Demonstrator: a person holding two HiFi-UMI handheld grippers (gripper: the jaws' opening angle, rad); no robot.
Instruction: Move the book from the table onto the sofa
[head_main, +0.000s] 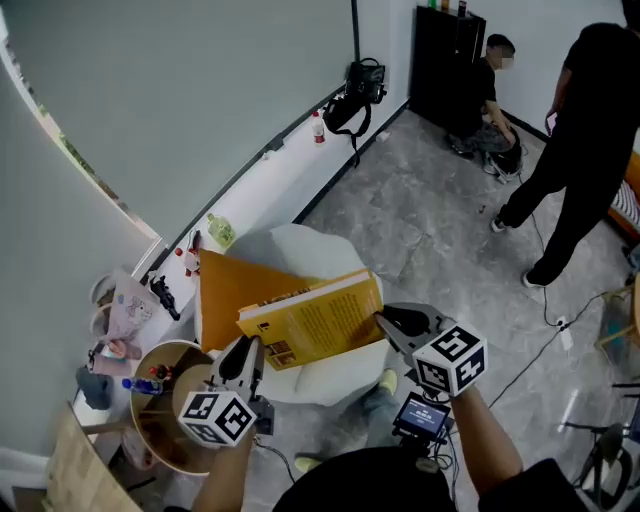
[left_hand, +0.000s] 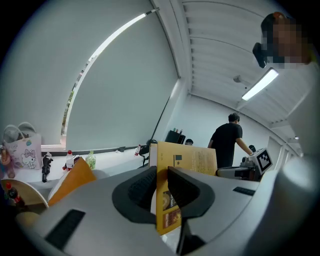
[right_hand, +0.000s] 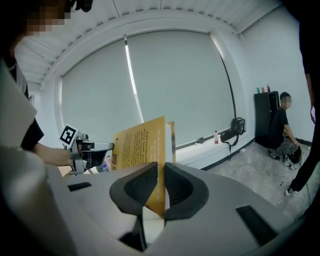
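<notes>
Book (head_main: 315, 320): yellow cover, closed. It touches no surface and hangs in the air directly over the white rounded seat (head_main: 300, 250), roughly flat, with its right end a little higher.

Left claw (head_main: 250, 347): pinching the book's left corner, on the side nearest me. In the left gripper view the cover stands upright between the 2 dark ribbed pads (left_hand: 139, 187), and both pads touch it.

Right claw (head_main: 385, 322): pinching the book's right edge. In the right gripper view the 2 pads (right_hand: 141, 187) press on the cover from both sides with no gap showing. So I carry the book at 2 ends.

Orange cushion (head_main: 235, 290): leans on the seat, partly under the book's left half.

Containers, placed from the seat:
- Round wooden stand with a raised rim (head_main: 178, 348), just left of the seat. 1 blue-capped bottle (head_main: 140, 384) and some small red items sit at its left rim. I cannot tell whether it is a tub or a tabletop.
- Pink gift bag (head_main: 128, 303), further left on the window ledge (head_main: 270, 180). Its contents are not readable.
- Green bottle (head_main: 220, 231), on the ledge just beyond the seat.
- Black bag (head_main: 355, 95), well beyond the seat against the wall.
- Black cabinet (head_main: 445, 60), far beyond the seat, with small bottles on top.

2 people in dark clothes are well beyond the seat, 1 crouched by the cabinet and 1 standing.
</notes>
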